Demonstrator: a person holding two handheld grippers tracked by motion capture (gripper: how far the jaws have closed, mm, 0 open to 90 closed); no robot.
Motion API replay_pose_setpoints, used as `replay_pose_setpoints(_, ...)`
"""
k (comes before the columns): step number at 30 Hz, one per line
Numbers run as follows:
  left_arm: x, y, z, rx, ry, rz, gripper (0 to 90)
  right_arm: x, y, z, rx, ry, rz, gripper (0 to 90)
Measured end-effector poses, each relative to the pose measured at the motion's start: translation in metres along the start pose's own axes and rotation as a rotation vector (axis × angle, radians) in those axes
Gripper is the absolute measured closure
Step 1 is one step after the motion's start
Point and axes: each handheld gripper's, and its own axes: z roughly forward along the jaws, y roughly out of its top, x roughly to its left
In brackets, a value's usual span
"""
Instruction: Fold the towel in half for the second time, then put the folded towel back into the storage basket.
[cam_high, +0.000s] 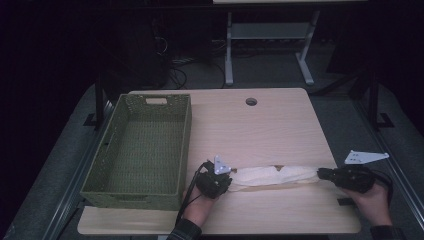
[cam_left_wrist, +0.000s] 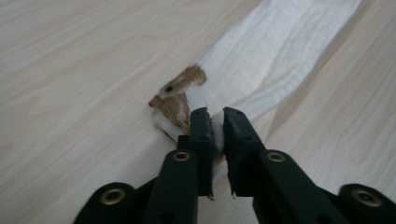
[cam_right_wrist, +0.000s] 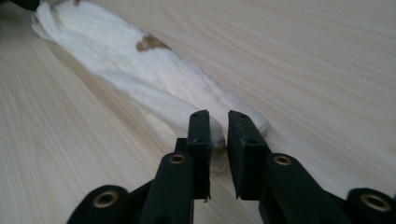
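White cloth (cam_high: 272, 176) lies stretched flat on the table (cam_high: 260, 125) near its front edge, just right of the green basket (cam_high: 145, 150), w/ the left gripper (cam_high: 216, 181) at one end & the right gripper (cam_high: 334, 175) at the other. Both sets of jaws stand slightly apart w/ cloth ends between them, pads not clearly pressing. Risk, imo: if either hand lifts now, that end slips out & the cloth sags or bunches; the brown-patched corner (cam_left_wrist: 180, 95) could fold under too.
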Motion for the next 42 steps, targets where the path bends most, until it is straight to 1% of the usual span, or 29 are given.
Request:
replay_pose_setpoints(3, 0.000, 0.006, -0.009, -0.052, -0.009, -0.018, 76.6, 0.002, 0.004, -0.010, -0.053, 0.006, 0.000, 76.7)
replay_pose_setpoints(4, 0.000, 0.008, -0.011, -0.067, -0.022, -0.025, 76.4, 0.003, 0.006, -0.013, -0.073, 0.005, -0.005, 76.9)
replay_pose_setpoints(5, -0.001, 0.008, -0.011, -0.069, -0.027, -0.025, 76.4, 0.004, 0.008, -0.015, -0.092, 0.013, -0.004, 77.6)
replay_pose_setpoints(6, -0.001, 0.009, -0.010, -0.068, -0.029, -0.018, 76.4, 0.005, 0.009, -0.015, -0.098, 0.016, -0.007, 77.6)
replay_pose_setpoints(7, -0.002, 0.009, -0.008, -0.062, -0.032, -0.020, 76.4, 0.005, 0.010, -0.013, -0.098, 0.015, -0.012, 78.7)
replay_pose_setpoints(9, -0.001, 0.008, -0.004, -0.044, -0.043, -0.018, 76.5, 0.005, 0.010, -0.010, -0.081, 0.018, -0.017, 80.9)
replay_pose_setpoints(11, -0.003, 0.006, -0.001, -0.028, -0.060, -0.023, 76.6, 0.006, 0.008, -0.003, -0.044, 0.037, -0.017, 83.2)
replay_pose_setpoints(12, -0.002, 0.006, 0.000, -0.024, -0.063, -0.014, 76.5, 0.007, 0.006, -0.001, -0.028, 0.044, -0.022, 83.5)
replay_pose_setpoints(13, -0.003, 0.005, 0.002, -0.017, -0.069, -0.016, 76.5, 0.007, 0.005, 0.001, -0.014, 0.050, -0.024, 84.0)
replay_pose_setpoints(14, -0.003, 0.004, 0.005, -0.004, -0.073, -0.016, 76.5, 0.007, 0.003, 0.004, 0.006, 0.060, -0.026, 84.1)
replay_pose_setpoints(15, -0.002, 0.002, 0.008, 0.011, -0.074, -0.012, 76.5, 0.008, 0.001, 0.007, 0.031, 0.067, -0.017, 84.8)
replay_pose_setpoints(17, -0.001, -0.001, 0.014, 0.049, -0.080, -0.013, 76.6, 0.009, -0.003, 0.014, 0.080, 0.068, -0.017, 86.1)
replay_pose_setpoints(18, 0.000, -0.002, 0.016, 0.059, -0.079, -0.009, 76.6, 0.009, -0.006, 0.016, 0.096, 0.076, -0.010, 86.8)
replay_pose_setpoints(19, 0.000, -0.003, 0.018, 0.063, -0.080, -0.010, 76.7, 0.008, -0.007, 0.017, 0.111, 0.072, -0.013, 88.0)
replay_pose_setpoints(20, 0.001, -0.003, 0.018, 0.062, -0.082, -0.008, 76.7, 0.008, -0.008, 0.017, 0.113, 0.072, -0.022, 88.5)
replay_pose_setpoints(23, 0.001, -0.002, 0.018, 0.069, -0.080, 0.007, 76.2, 0.008, -0.009, 0.018, 0.114, 0.075, -0.018, 88.7)
replay_pose_setpoints(25, 0.001, -0.001, 0.017, 0.068, -0.090, 0.011, 72.3, 0.008, -0.008, 0.017, 0.104, 0.076, -0.015, 88.7)
replay_pose_setpoints(27, 0.002, 0.001, 0.014, 0.056, -0.091, 0.020, 69.0, 0.009, -0.007, 0.013, 0.082, 0.072, -0.020, 89.4)
replay_pose_setpoints(29, 0.002, 0.002, 0.011, 0.042, -0.085, 0.020, 65.3, 0.011, -0.005, 0.008, 0.050, 0.082, -0.015, 89.6)
replay_pose_setpoints(31, 0.004, 0.003, 0.008, 0.036, -0.084, 0.023, 61.1, 0.014, -0.004, 0.006, 0.036, 0.089, -0.018, 89.7)
replay_pose_setpoints(33, 0.005, 0.003, 0.006, 0.034, -0.079, 0.024, 56.8, 0.018, -0.005, 0.007, 0.042, 0.107, -0.018, 89.7)
replay_pose_setpoints(36, 0.007, 0.003, 0.004, 0.024, -0.077, 0.020, 51.8, 0.022, -0.008, 0.013, 0.082, 0.125, -0.018, 89.7)
replay_pose_setpoints(40, 0.008, 0.004, 0.004, 0.017, -0.076, 0.022, 46.2, 0.021, -0.009, 0.021, 0.131, 0.109, -0.026, 89.7)
replay_pose_setpoints(41, 0.008, 0.004, 0.004, 0.017, -0.081, 0.016, 44.4, 0.020, -0.009, 0.022, 0.130, 0.107, -0.027, 89.7)
replay_pose_setpoints(42, 0.008, 0.004, 0.005, 0.015, -0.084, 0.019, 43.9, 0.020, -0.008, 0.022, 0.130, 0.106, -0.025, 89.8)
